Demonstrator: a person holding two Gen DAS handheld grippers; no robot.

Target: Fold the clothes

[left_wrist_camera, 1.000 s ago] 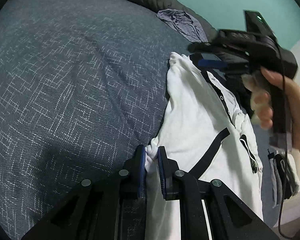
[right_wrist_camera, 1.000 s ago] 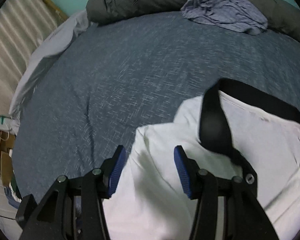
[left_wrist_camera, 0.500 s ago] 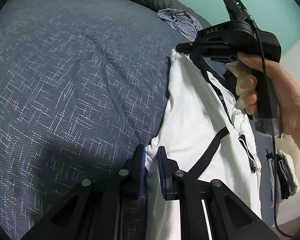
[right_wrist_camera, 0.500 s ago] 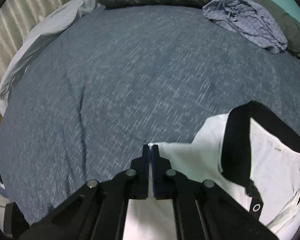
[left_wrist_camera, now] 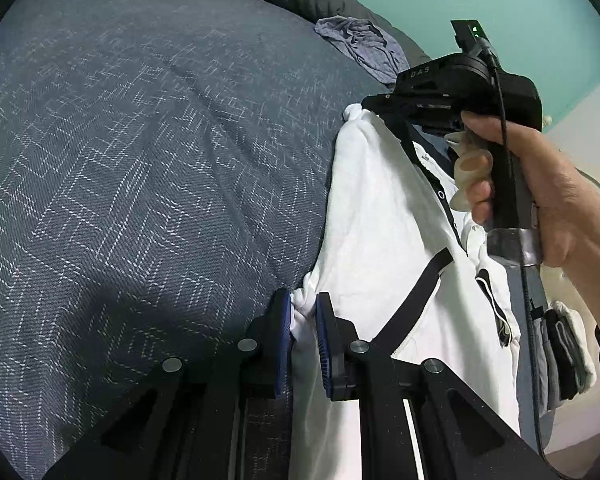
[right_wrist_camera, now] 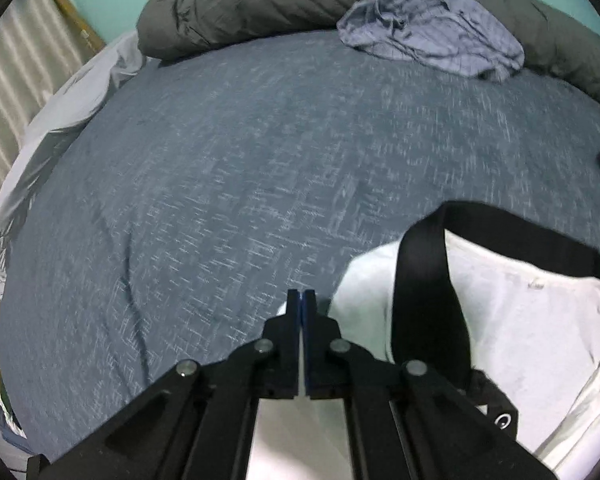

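A white polo shirt [left_wrist_camera: 384, 220] with a black collar and black trim hangs stretched above the dark blue bedspread [left_wrist_camera: 140, 160]. My left gripper [left_wrist_camera: 303, 312] is shut on a bunched white corner of the shirt at its near end. A hand [left_wrist_camera: 540, 188] holds my right gripper [left_wrist_camera: 358, 110], which pinches the shirt's far corner beside the collar. In the right wrist view the right gripper [right_wrist_camera: 301, 300] has its blue pads pressed together over the white shirt [right_wrist_camera: 520, 320]; the black collar [right_wrist_camera: 428, 292] loops up to the right.
A crumpled lavender garment [right_wrist_camera: 432, 28] lies at the far side of the bed against a rolled dark grey duvet [right_wrist_camera: 228, 8]. A pale sheet [right_wrist_camera: 60, 120] hangs at the left edge. Folded grey and white clothes [left_wrist_camera: 564, 352] sit low at the right.
The right gripper went from open over the shirt to shut on its edge near the collar, then lifted that end. The left gripper kept its hold.
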